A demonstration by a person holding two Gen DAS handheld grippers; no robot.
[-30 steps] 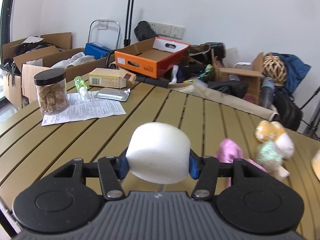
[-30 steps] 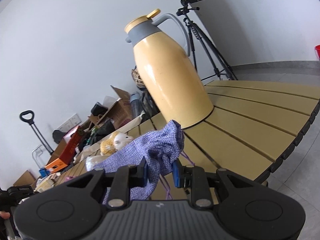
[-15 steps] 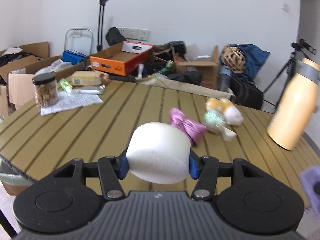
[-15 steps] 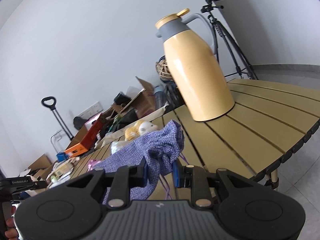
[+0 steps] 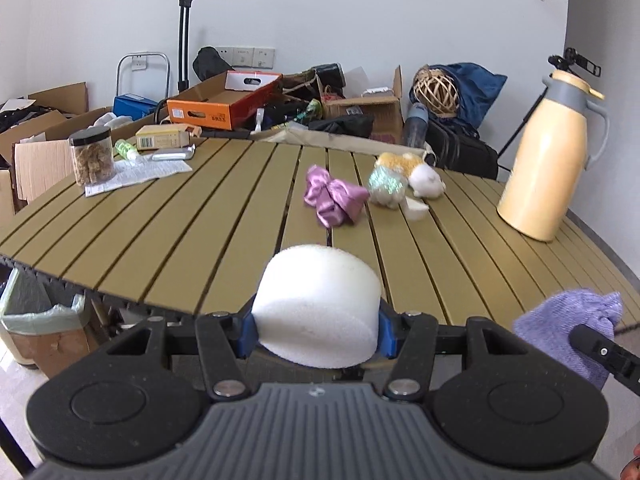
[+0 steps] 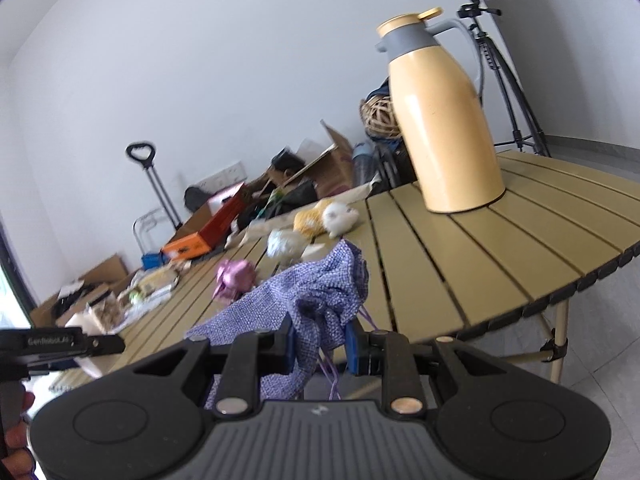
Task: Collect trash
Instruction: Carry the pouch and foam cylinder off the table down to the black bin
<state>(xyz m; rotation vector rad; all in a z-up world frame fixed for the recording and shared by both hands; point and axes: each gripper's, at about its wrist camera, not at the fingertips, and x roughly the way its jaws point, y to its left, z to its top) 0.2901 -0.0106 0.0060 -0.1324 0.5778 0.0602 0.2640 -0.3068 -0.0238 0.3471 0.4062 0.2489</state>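
Standing back from the tabletop [image 5: 180, 232], both pairs of tongs hang just off its near edge, each loaded. Largest of what matters to the coming move is the lined bin [image 5: 38, 320], low on the floor under the left corner of the tabletop, below and to the left of the left tongs [image 5: 318, 326]; of the two hands the left looks nearer to it, though I judge that only from the left view, since the bin does not show in the right one. Those left tongs are clamped on a white foam block [image 5: 318, 308], a squat cylinder lying on its side with its round faces against the two pads, so its long axis runs across from pad to pad. The right tongs [image 6: 320, 342] are pinched tight on a purple knit cloth [image 6: 316, 292], which bunches above the pads and trails loose threads below. Left on the tabletop, well ahead of both hands, lie a pink crumpled wrapper [image 5: 332, 196], a pale crumpled wad [image 5: 386, 188] just beside it, and a small white scrap [image 5: 416, 206] nearest the yellow jug [image 5: 548, 160]. My guess is the foam goes down-left into the bin first
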